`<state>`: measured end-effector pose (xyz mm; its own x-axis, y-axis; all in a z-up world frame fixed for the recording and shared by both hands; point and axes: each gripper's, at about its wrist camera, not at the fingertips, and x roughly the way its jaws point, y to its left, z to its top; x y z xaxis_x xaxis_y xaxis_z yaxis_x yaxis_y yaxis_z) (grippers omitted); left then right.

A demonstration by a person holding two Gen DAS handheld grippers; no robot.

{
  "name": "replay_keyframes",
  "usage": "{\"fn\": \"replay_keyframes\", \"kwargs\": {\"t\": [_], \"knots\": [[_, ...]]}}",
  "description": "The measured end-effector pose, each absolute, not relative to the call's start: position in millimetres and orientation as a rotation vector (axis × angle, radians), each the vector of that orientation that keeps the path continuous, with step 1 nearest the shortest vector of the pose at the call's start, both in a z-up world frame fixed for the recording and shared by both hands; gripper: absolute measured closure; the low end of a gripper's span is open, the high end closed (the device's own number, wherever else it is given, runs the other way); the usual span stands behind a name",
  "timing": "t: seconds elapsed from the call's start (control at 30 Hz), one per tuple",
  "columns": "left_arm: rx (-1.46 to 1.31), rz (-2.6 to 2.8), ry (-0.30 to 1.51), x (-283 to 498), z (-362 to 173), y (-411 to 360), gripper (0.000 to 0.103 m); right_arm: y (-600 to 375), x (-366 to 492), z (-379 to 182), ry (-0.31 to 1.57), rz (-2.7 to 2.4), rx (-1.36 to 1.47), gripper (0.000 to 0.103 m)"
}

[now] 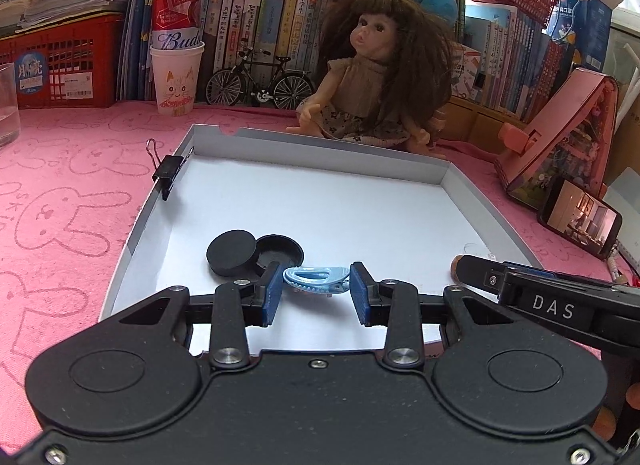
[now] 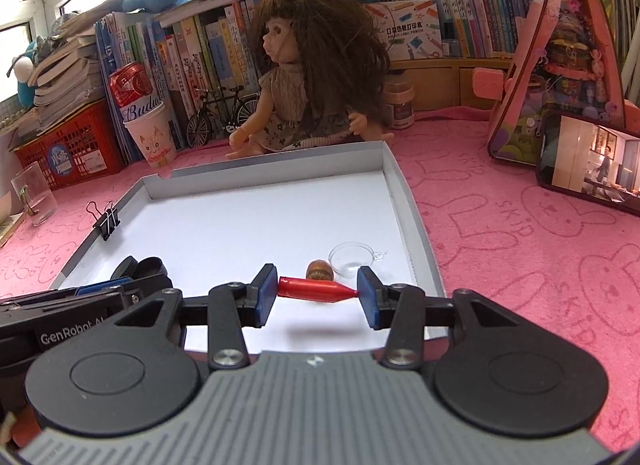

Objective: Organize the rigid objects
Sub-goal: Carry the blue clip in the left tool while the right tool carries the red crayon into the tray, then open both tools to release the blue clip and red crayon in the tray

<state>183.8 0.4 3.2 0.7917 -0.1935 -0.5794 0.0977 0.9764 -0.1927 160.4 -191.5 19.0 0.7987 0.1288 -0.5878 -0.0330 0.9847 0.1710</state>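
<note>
Covering the whole tabletop, a pink cloth [image 1: 60, 193] printed with rabbit outlines ran back to a wall of upright books [image 1: 280, 21], leaving no bare surface in view. On it lay a shallow white tray [image 1: 320, 153] with low grey walls on the far and side edges; most of its floor toward the far wall stood open and unoccupied, while its contents sat crowded near the front edge. A long-haired doll [image 1: 372, 77] sat just behind the tray's far wall, touching or nearly touching it. To the right a pink triangular toy house [image 2: 560, 61] leaned up with a lit phone [image 2: 592, 169] propped against its base, both well clear of the tray's right wall. A red crate [image 1: 60, 65] stood at the far left, with a paper cup [image 1: 176, 77] holding a red can [image 1: 178, 13] beside it and a model bicycle [image 1: 260, 81] near the books.

A black binder clip [image 1: 168, 173] was clamped on the tray's left wall. Near the front left lay a black round case [image 1: 232, 251] beside its open half. The left gripper [image 1: 316, 285] was closed on a pale blue hair clip [image 1: 314, 279] above the tray floor. The right gripper [image 2: 318, 289] clamped a red bullet-shaped piece [image 2: 316, 289] end to end; just beyond lay a brown acorn-like nut [image 2: 319, 269] and a clear round dish [image 2: 352, 259] near the right wall.
</note>
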Motion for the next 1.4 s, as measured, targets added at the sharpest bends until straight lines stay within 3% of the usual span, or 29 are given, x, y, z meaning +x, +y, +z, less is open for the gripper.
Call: {"fn": "replay_keyframes", "kwargs": {"t": [0.47, 0.5, 0.53, 0.9, 1.4], "knots": [[-0.128, -0.139, 0.635, 197.2, 3.2, -3.5, 0.068, -190.7, 168.3, 17.2, 0.631, 0.093, 0.156, 0.05], [-0.127, -0.137, 0.631, 196.1, 4.3, -3.9, 0.065, -191.2, 167.7, 18.2, 0.626, 0.094, 0.159, 0.049], [-0.129, -0.138, 0.627, 195.0, 5.2, -3.9, 0.063, -191.6, 166.8, 19.0, 0.621, 0.096, 0.163, 0.04], [-0.115, -0.158, 0.571, 168.1, 23.6, 1.0, 0.027, -194.6, 145.8, 35.1, 0.556, 0.108, 0.155, 0.023], [-0.104, -0.231, 0.521, 114.2, 39.0, 7.9, 0.018, -200.0, 105.9, 46.0, 0.494, 0.135, 0.117, 0.014]]}}
